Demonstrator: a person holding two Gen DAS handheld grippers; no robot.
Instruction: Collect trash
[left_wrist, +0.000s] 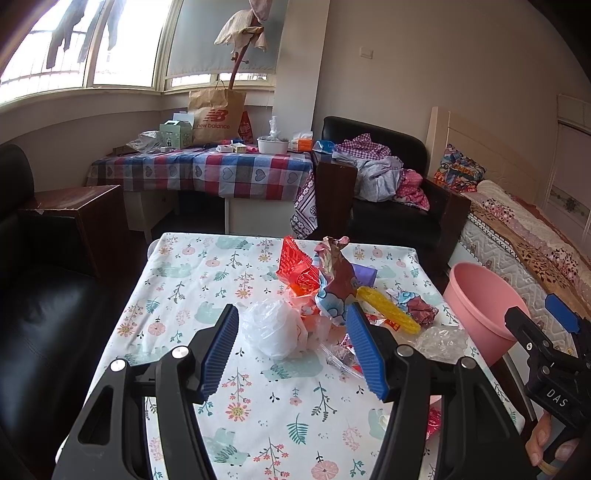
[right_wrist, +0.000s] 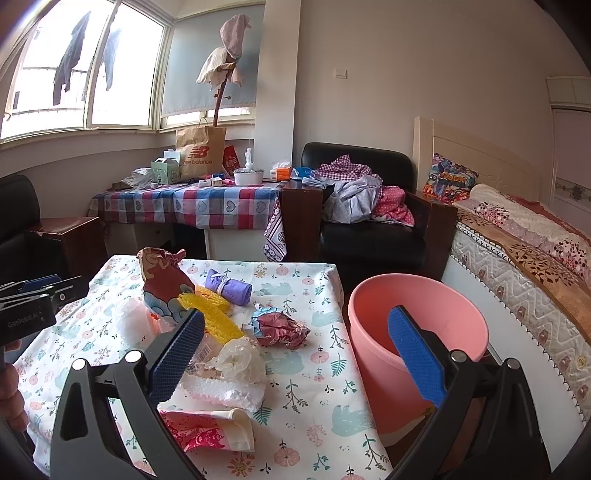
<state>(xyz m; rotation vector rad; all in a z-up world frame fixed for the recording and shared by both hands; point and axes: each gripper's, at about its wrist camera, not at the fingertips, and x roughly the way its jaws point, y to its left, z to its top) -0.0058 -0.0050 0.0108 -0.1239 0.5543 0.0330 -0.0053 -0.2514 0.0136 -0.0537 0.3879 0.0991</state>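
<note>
In my left wrist view, the right gripper (left_wrist: 554, 325) is getting cut off by the right edge of the frame, so I am not seeing how its jaws stand. The pink bucket (left_wrist: 480, 306) is hiding its lower part behind the desk (left_wrist: 258, 387) edge. In my right wrist view, the left gripper (right_wrist: 33, 299) is running off the left edge. The small items on the far checked table (right_wrist: 192, 203) are staying too small to identify.

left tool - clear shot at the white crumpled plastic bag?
Probably yes. The left tool is open and the white plastic bag lies on the table between its fingers, nothing in front; other wrappers crowd its right side.
</note>
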